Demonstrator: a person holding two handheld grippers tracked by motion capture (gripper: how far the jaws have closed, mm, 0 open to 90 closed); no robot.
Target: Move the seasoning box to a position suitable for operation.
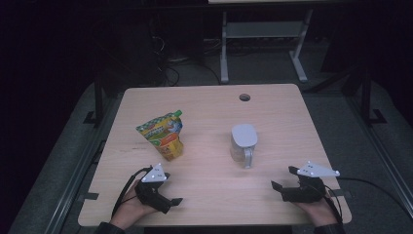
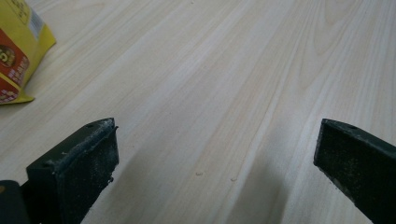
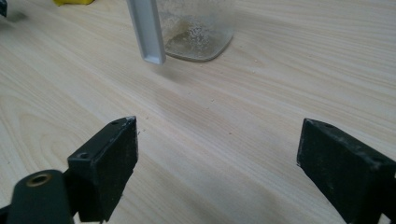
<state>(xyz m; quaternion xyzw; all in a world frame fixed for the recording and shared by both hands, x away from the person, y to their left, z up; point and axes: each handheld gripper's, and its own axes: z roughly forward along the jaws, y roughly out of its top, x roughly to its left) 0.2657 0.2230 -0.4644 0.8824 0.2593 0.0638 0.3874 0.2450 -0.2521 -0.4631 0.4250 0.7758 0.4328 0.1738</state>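
Light wood table point(image 1: 209, 195) in a dark room, grey floor around it.

Your left gripper point(image 1: 171, 200) sits at the near edge, low over the wood, your hand behind it, cable trailing off to its outer side. Jaws wide apart, nothing between them; in the left gripper view there is just bare wood grain between the two black pads point(image 2: 88, 172).

Your right gripper point(image 1: 284, 178) is at the near edge too, well apart from the left one, grey three-cornered plate on top. Jaws wide here as well, nothing gripped; the right gripper view has bare table between the pads point(image 3: 112, 163).

Ahead of the left gripper, near but not touching: the yellow-orange spout pouch point(image 1: 164, 134), standing, tilted, green cap at its top. In the left gripper view its lower corner point(image 2: 18, 51) shows up front and off to one side of the jaws.

Ahead of the right gripper and inward of it: the clear jar with a grey lid point(image 1: 243, 144), upright, handle turned toward the near edge. In the right gripper view the handle point(image 3: 147, 30) hangs down in front of the glass base, clear of the jaws.

Pouch and jar stand apart, bare wood between them.

Past both, near the far edge: a round cable hole point(image 1: 244, 97). Beyond the table, a grey desk frame point(image 1: 263, 44) on the floor.
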